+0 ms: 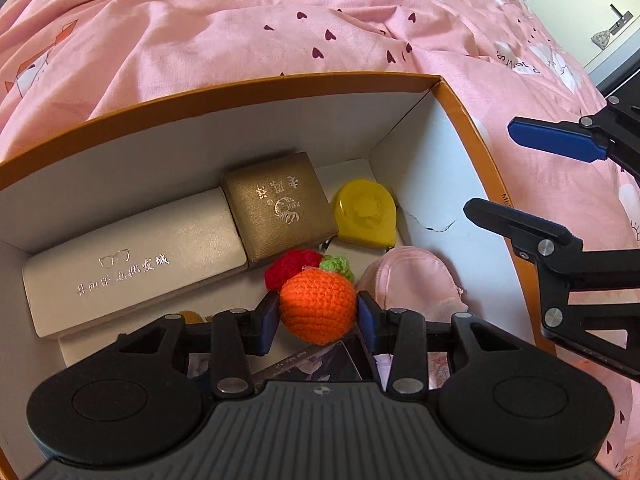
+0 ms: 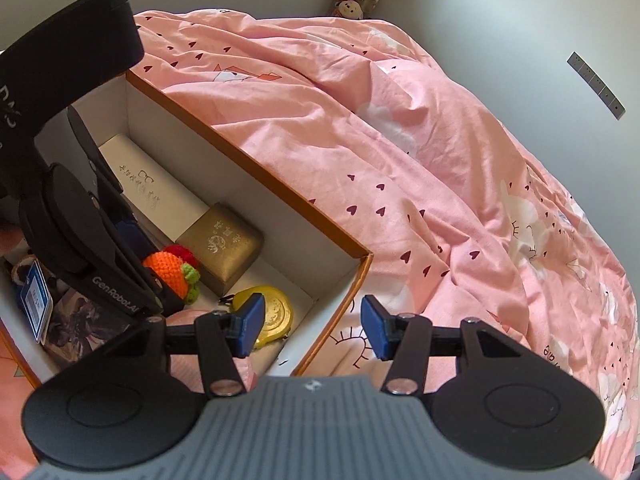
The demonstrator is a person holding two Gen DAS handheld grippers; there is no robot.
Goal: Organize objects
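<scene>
We view a bed under a pink quilt (image 1: 240,40) carrying an orange-rimmed box (image 1: 280,84), white inside. Along its far wall lie a long white glasses case (image 1: 132,256), a bronze box (image 1: 280,210) and a yellow tape measure (image 1: 366,214); a pink pouch (image 1: 412,280) sits nearer. The left hand-held gripper (image 1: 318,316) points steeply down into the box, its blue pads pressed on either side of a crocheted orange (image 1: 318,308), which hangs just above the floor, between glasses case and pouch. The right hand-held gripper (image 2: 312,328) hovers over the box's corner, jaws apart and empty. We judge release the coming move; the left is nearer.
</scene>
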